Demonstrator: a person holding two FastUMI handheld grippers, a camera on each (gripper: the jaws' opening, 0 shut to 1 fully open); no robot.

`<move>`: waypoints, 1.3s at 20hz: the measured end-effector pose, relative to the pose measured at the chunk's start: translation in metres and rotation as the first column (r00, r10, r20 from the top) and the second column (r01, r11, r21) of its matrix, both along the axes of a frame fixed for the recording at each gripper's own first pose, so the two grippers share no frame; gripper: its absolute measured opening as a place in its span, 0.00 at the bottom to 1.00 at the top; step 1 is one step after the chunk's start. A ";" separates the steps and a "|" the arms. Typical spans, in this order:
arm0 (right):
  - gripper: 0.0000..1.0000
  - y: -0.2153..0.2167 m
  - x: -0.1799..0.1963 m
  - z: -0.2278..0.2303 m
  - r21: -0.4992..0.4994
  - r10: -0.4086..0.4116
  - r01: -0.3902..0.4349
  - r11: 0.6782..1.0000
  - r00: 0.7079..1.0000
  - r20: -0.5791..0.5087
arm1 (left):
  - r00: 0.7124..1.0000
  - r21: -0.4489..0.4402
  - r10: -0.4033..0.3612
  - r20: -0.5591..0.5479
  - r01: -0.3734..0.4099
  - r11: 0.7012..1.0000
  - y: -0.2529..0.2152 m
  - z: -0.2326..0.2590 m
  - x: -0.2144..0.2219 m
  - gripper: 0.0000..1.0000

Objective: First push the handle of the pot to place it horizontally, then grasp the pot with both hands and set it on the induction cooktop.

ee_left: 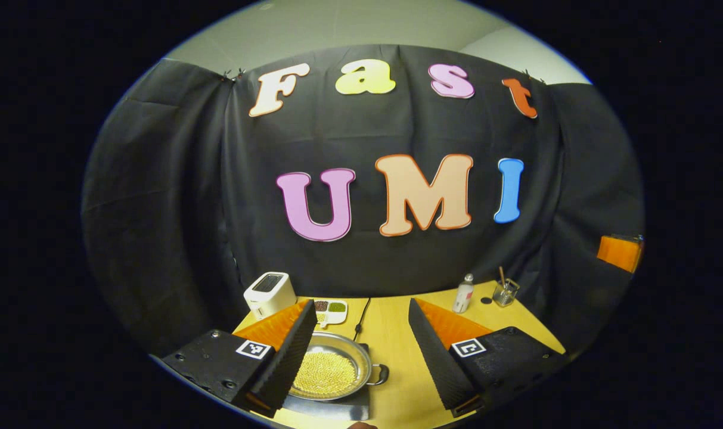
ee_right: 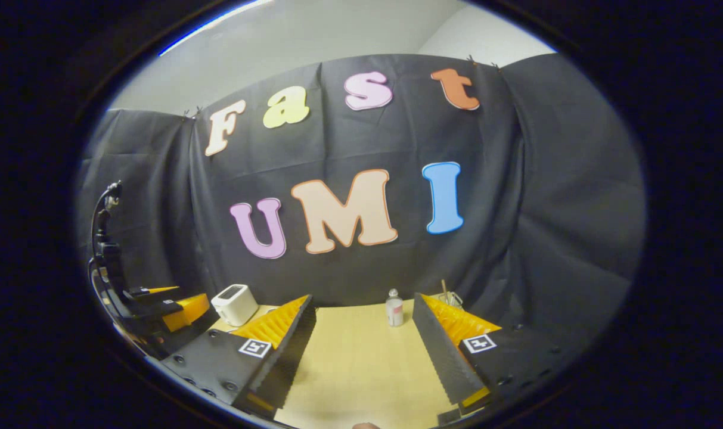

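On the wood table (ee_left: 391, 351), the pot (ee_left: 331, 372) full of yellow beads sits on the dark cooktop (ee_left: 337, 410), its handle (ee_left: 380, 374) pointing right. Left gripper (ee_left: 361, 357) is raised above it, fingers wide apart, holding nothing. Right gripper (ee_right: 364, 351) likewise spread, empty, over bare table. Toaster (ee_left: 270, 293), bottle (ee_left: 463, 294) and glass (ee_left: 506, 292) stand at the back.
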State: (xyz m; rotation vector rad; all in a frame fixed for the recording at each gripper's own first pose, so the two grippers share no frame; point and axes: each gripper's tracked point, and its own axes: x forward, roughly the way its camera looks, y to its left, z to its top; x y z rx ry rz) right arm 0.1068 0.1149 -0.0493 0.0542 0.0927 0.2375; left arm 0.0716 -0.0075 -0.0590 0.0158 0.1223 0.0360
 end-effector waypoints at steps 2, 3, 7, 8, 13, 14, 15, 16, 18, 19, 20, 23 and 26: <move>0.93 -0.014 -0.012 0.009 -0.020 0.011 -0.011 1.000 0.999 0.039 | 0.999 -0.004 0.009 0.048 -0.009 1.000 -0.014 0.007 -0.011 0.94; 0.93 -0.020 -0.018 0.011 -0.023 0.016 -0.014 1.000 0.998 0.059 | 0.998 0.001 0.019 0.063 -0.019 1.000 -0.018 0.007 -0.017 0.94; 0.93 -0.040 -0.033 0.002 -0.018 0.043 -0.042 0.999 0.997 0.060 | 0.992 -0.013 0.063 0.111 -0.062 0.998 -0.034 0.009 -0.043 0.94; 0.93 -0.049 -0.033 0.000 -0.024 0.037 -0.035 0.999 0.997 0.062 | 0.990 -0.020 0.066 0.121 -0.064 0.998 -0.039 0.012 -0.047 0.94; 0.93 -0.069 -0.042 0.004 -0.037 0.037 -0.035 0.999 0.997 0.073 | 0.986 -0.012 0.083 0.146 -0.083 0.997 -0.051 0.016 -0.063 0.94; 0.93 -0.071 -0.044 0.007 -0.034 0.042 -0.039 0.999 0.996 0.075 | 0.985 -0.012 0.090 0.148 -0.089 0.996 -0.051 0.017 -0.064 0.94; 0.93 -0.071 -0.045 0.009 -0.032 0.044 -0.041 0.999 0.996 0.078 | 0.983 0.000 0.097 0.153 -0.098 0.995 -0.050 0.019 -0.062 0.94; 0.93 -0.072 -0.045 0.011 -0.032 0.044 -0.042 0.999 0.996 0.076 | 0.982 0.022 0.101 0.160 -0.106 0.994 -0.050 0.021 -0.062 0.94; 0.93 -0.074 -0.047 0.009 -0.035 0.046 -0.044 0.998 0.996 0.073 | 0.983 0.064 0.101 0.155 -0.112 0.992 -0.051 0.018 -0.063 0.93; 0.93 -0.074 -0.046 0.011 -0.036 0.042 -0.039 0.999 0.996 0.077 | 0.984 0.076 0.093 0.153 -0.105 0.992 -0.054 0.018 -0.064 0.94; 0.93 -0.076 -0.046 0.014 -0.035 0.037 -0.034 0.999 0.996 0.083 | 0.985 0.083 0.085 0.152 -0.098 0.992 -0.056 0.018 -0.064 0.94; 0.93 -0.074 -0.050 0.021 -0.023 0.039 -0.036 0.999 0.994 0.102 | 0.988 0.090 0.063 0.138 -0.076 0.993 -0.066 0.012 -0.062 0.96; 0.93 -0.078 -0.050 0.025 -0.014 0.030 -0.028 1.000 0.993 0.112 | 0.990 0.099 0.054 0.130 -0.067 0.993 -0.067 0.012 -0.060 0.97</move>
